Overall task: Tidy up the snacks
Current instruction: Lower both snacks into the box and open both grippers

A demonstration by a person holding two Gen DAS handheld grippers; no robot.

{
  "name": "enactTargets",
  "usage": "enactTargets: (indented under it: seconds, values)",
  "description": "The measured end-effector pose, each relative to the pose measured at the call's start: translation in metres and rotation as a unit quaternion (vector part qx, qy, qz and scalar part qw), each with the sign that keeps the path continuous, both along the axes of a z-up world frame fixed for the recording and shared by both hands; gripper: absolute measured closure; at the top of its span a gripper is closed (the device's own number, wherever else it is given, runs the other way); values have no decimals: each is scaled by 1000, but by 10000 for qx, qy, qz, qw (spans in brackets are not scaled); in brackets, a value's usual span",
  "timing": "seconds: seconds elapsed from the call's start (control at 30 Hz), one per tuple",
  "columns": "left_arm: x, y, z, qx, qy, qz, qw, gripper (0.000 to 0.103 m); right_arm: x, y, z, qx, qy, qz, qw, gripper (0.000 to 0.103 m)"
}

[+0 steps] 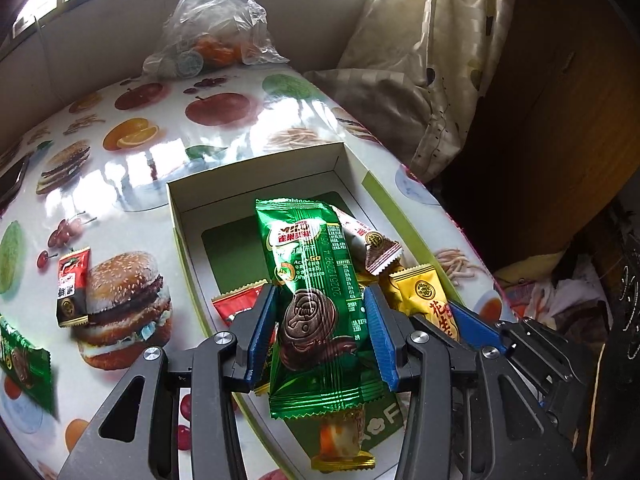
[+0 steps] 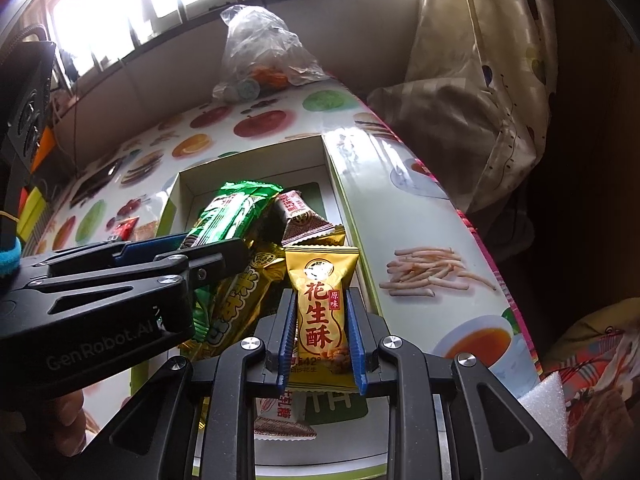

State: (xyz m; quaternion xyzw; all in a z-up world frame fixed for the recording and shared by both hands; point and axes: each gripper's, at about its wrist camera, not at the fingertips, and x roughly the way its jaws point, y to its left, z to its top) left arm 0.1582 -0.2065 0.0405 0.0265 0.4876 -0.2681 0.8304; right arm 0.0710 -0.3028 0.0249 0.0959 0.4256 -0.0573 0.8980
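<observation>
A white open box (image 1: 178, 216) with green trim lies on the fruit-print table and holds several snack packs. My left gripper (image 1: 320, 320) is shut on a long green biscuit pack (image 1: 312, 280), held over the box. My right gripper (image 2: 322, 322) is shut on a yellow peanut candy pack (image 2: 320, 312) over the box's right side (image 2: 356, 232). The left gripper also shows in the right wrist view (image 2: 208, 256) with the green pack (image 2: 236, 212). The yellow pack shows in the left wrist view (image 1: 424, 292) beside the right gripper's blue finger (image 1: 476, 324).
On the table left of the box lie a red-and-black snack pack (image 1: 72, 284) and another green pack (image 1: 24, 368). A clear plastic bag with oranges (image 1: 216, 28) sits at the far end. Bedding (image 1: 420, 60) lies right of the table edge.
</observation>
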Motion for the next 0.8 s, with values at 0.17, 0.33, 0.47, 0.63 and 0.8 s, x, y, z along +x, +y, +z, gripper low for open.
enactTargets:
  seconds: [0.17,0.33,0.47,0.63,0.8]
  values:
    - [1,0,0,-84,31,-32,10000,57,0,0,0,11,3,8,10000,81]
    - [-1,1,0,-76,5,-13,10000,57,1,1,1,52,-8,28,10000,76]
    - [-2,2,1,-61,-32,8,10000,57,1,3,0,73,-13,30,10000,73]
    - [-4,6,6,-120,-108,63,9998,56,0,6,2,53,-50,74,9999,65]
    - [-6,13,10,-127,-147,117,9997,56,0,10,4,9,-81,87,9999,57]
